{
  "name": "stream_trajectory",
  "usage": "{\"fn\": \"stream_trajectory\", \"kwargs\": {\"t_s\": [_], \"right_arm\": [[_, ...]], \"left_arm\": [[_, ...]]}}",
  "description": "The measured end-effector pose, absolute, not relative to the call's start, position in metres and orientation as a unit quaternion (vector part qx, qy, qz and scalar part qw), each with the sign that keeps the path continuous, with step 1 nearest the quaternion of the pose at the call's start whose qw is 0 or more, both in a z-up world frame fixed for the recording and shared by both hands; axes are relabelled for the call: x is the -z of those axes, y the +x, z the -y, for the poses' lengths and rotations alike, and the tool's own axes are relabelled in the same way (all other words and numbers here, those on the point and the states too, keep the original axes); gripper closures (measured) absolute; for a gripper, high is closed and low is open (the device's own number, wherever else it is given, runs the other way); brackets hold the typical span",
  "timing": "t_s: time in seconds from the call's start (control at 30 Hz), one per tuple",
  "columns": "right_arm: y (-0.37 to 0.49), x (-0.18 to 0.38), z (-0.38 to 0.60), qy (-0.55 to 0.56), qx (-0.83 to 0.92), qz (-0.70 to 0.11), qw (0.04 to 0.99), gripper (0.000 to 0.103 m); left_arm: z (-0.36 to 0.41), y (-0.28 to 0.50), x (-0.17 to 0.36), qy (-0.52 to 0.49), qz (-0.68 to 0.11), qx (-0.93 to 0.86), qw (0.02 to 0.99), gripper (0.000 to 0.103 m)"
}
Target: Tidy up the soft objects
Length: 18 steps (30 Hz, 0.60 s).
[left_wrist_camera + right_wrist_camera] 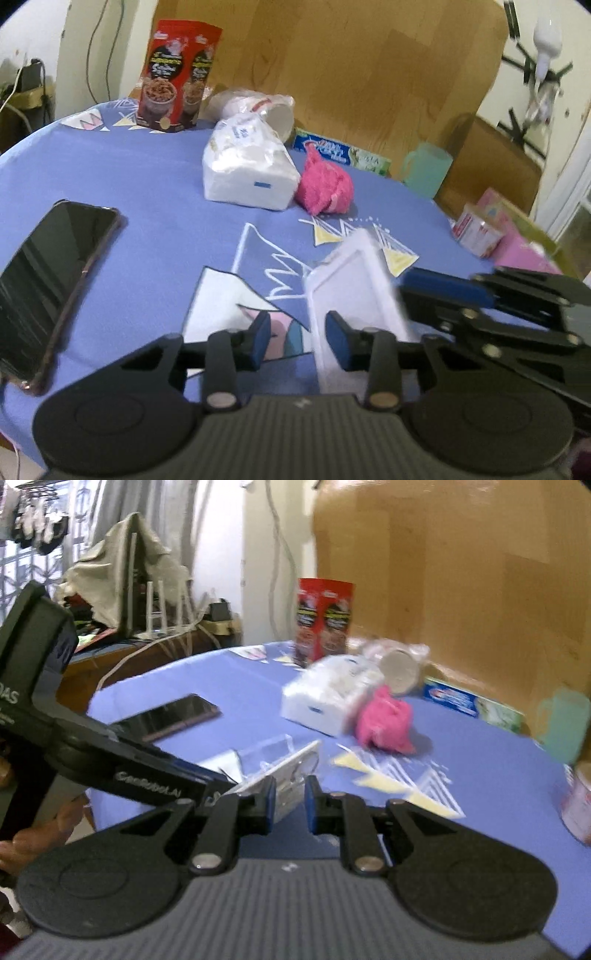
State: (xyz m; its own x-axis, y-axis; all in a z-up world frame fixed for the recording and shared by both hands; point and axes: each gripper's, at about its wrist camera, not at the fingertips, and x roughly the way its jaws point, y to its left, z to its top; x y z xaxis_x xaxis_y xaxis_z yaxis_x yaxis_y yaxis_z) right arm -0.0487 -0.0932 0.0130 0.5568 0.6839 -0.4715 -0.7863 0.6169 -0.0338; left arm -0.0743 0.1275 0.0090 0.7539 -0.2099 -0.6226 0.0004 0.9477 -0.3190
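A pink fluffy cloth [325,186] lies on the blue tablecloth beside a white tissue pack [247,166]; both also show in the right wrist view, the cloth [386,720] and the pack [328,696]. A clear plastic box [356,295] is held tilted above the table near me; it also shows in the right wrist view [280,771]. My right gripper [290,805] is shut on its edge. My left gripper [297,339] is open just left of the box, nothing between its jaws. The right gripper's arm [498,306] shows in the left wrist view.
A black phone [51,280] lies at the left. A red snack bag [173,77], a tipped cup in plastic [266,110], a toothpaste box [343,149], a green mug [428,170] and a small can [478,230] ring the far table edge [29,144].
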Motion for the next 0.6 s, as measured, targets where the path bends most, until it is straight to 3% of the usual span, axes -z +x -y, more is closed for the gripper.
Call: {"fn": "stream_trajectory", "kwargs": {"t_s": [0.07, 0.27, 0.37, 0.53, 0.6], "right_arm": [[-0.047, -0.013, 0.080, -0.133, -0.429, -0.200, 0.871, 0.082], [-0.039, -0.011, 0.057, -0.106, -0.469, -0.216, 0.850, 0.077], [-0.040, -0.011, 0.056, -0.083, -0.484, -0.220, 0.843, 0.066], [-0.046, -0.007, 0.068, -0.077, -0.479, -0.227, 0.844, 0.031], [-0.048, 0.000, 0.070, -0.076, -0.490, -0.248, 0.832, 0.025]], "left_arm": [[-0.139, -0.086, -0.016, -0.152, -0.334, 0.040, 0.930, 0.053], [-0.174, -0.111, -0.036, -0.181, -0.306, 0.006, 0.934, 0.041], [-0.182, -0.112, -0.038, -0.187, -0.304, -0.005, 0.934, 0.040], [-0.177, -0.098, -0.030, -0.183, -0.326, 0.006, 0.928, 0.038], [-0.170, -0.094, -0.026, -0.175, -0.332, 0.013, 0.927, 0.033]]}}
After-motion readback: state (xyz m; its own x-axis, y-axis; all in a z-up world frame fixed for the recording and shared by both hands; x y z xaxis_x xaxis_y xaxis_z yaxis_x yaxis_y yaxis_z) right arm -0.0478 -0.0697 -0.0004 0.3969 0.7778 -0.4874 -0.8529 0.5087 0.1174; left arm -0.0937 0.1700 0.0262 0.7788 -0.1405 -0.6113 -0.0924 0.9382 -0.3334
